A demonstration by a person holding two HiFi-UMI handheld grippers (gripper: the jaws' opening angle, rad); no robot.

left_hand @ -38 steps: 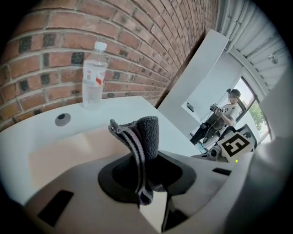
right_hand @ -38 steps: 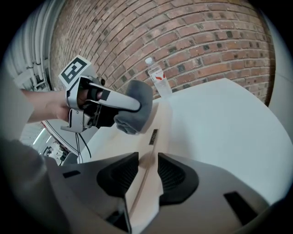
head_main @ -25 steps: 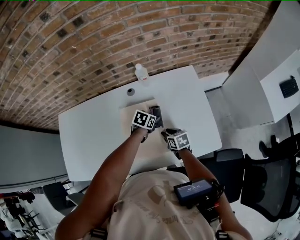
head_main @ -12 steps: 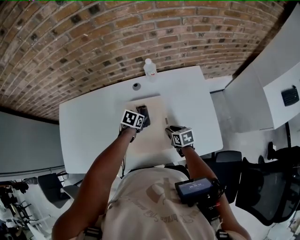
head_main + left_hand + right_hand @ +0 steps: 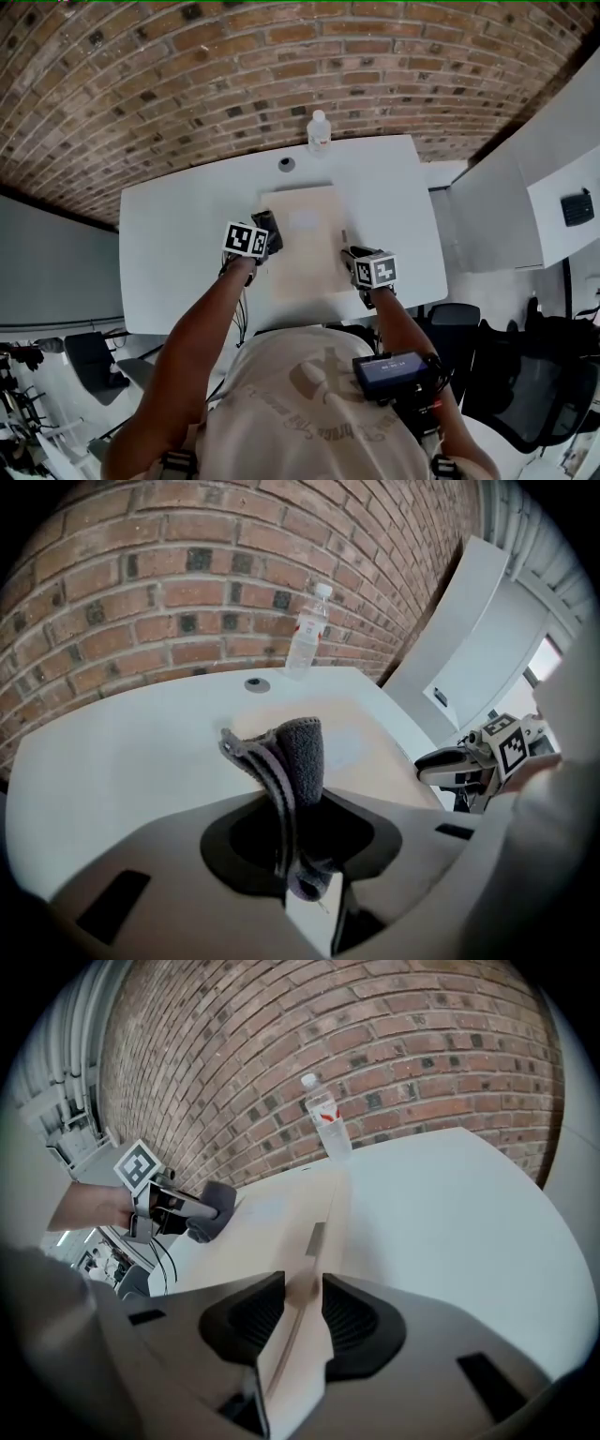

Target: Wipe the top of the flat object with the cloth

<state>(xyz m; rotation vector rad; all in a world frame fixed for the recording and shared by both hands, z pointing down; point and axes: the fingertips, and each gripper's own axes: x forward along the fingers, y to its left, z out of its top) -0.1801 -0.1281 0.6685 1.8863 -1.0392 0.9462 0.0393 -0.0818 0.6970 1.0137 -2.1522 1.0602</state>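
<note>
grey folded cloth is pinched tight in your left claw, its free end poking out over the near left edge of the pale beige flat board. that board lies in the middle of the white counter. your right claw is clamped on the board's right edge, which runs between both pads. a clear plastic water bottle stands at the counter's far edge, with a small dark round thing near it.
</note>
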